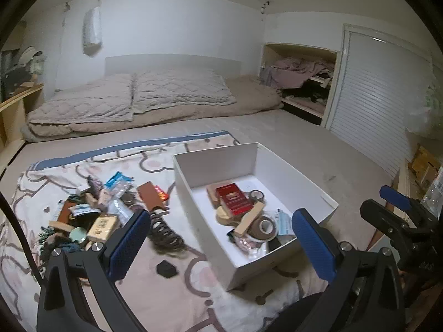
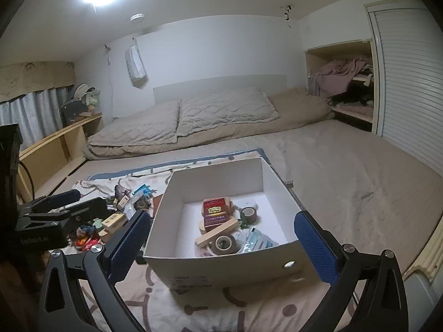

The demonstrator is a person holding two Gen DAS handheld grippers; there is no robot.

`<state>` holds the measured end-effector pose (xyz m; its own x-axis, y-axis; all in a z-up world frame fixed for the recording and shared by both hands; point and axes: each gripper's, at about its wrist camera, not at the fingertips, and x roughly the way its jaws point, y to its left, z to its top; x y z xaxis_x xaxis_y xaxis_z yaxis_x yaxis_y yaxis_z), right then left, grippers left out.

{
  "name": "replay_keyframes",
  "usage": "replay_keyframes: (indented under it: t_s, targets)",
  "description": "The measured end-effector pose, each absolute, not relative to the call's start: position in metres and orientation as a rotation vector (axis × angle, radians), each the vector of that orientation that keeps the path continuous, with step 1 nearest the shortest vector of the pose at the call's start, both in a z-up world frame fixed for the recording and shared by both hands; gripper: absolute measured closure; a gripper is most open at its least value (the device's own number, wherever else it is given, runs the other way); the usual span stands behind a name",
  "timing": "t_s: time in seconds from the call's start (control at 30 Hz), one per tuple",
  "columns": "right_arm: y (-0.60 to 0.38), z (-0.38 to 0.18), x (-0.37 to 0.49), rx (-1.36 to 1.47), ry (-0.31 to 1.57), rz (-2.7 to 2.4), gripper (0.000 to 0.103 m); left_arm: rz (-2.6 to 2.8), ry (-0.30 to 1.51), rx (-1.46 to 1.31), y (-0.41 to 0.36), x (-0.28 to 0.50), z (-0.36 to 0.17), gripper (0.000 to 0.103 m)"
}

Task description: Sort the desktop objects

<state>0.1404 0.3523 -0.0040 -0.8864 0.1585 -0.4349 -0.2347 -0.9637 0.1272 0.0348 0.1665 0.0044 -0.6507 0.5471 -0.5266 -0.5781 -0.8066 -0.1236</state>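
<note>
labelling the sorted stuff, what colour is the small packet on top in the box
Red with a gold emblem; clearest in the left wrist view.

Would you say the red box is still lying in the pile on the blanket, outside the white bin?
No; the red box lies inside the white bin, on top of other items, while the pile lies on the blanket to the bin's left.

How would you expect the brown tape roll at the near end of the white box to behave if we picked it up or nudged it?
The brown tape roll looks rigid, so it would probably hold shape under a pinch. Being round with an open core, it could roll if set on edge. It lies among other items in the white box, so nudging may shift those neighbours.
</note>
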Motion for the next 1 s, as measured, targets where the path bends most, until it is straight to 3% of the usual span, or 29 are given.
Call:
replay_keyframes:
  t_s: [1.0]
  targets:
    - [0.302, -0.049, 0.141, -0.649, 0.274, 2.866, 0.0, 2.539, 0.048, -0.745, 0.087, 0.055, -0.036, 0.0]
